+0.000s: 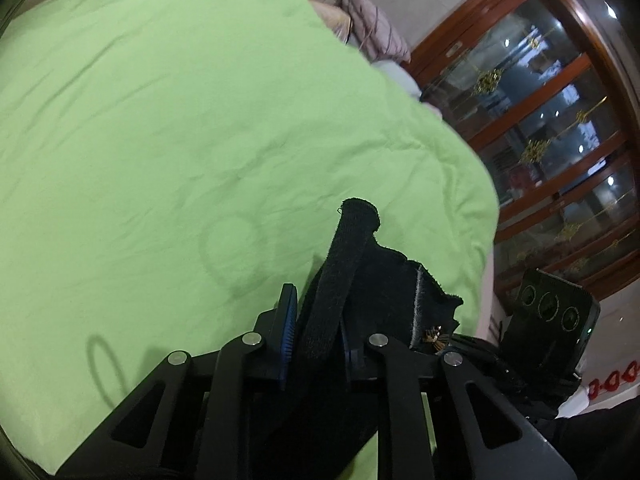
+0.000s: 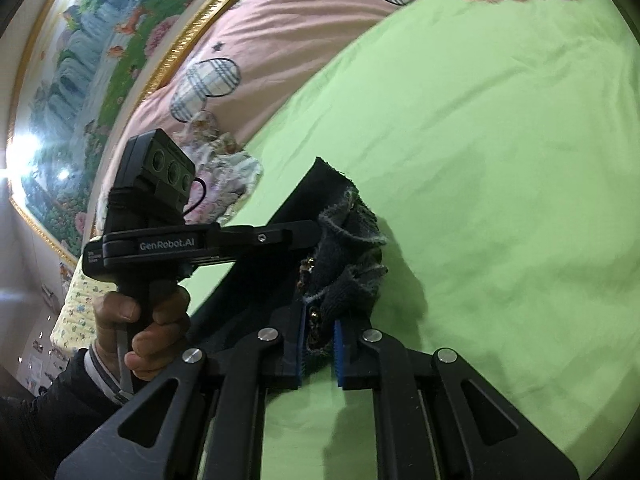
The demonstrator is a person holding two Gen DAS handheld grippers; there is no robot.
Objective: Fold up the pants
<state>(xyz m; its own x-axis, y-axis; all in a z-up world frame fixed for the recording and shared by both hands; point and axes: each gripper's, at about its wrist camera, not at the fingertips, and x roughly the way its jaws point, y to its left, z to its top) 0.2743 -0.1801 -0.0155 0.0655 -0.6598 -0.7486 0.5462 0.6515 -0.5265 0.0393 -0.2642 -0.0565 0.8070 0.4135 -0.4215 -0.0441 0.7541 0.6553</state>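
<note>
Left wrist view: green bedcover (image 1: 180, 128) fills left and centre; left gripper (image 1: 316, 344), low centre, clamped on the dark pants (image 1: 340, 280); glass-fronted wooden cabinet (image 1: 540, 140) at right. Right wrist view: framed painting (image 2: 80, 72) upper left, pink quilt (image 2: 272, 28) beside it; right gripper (image 2: 320, 354) closed on bunched pants fabric, held above the bedcover; rest of garment hidden
</note>
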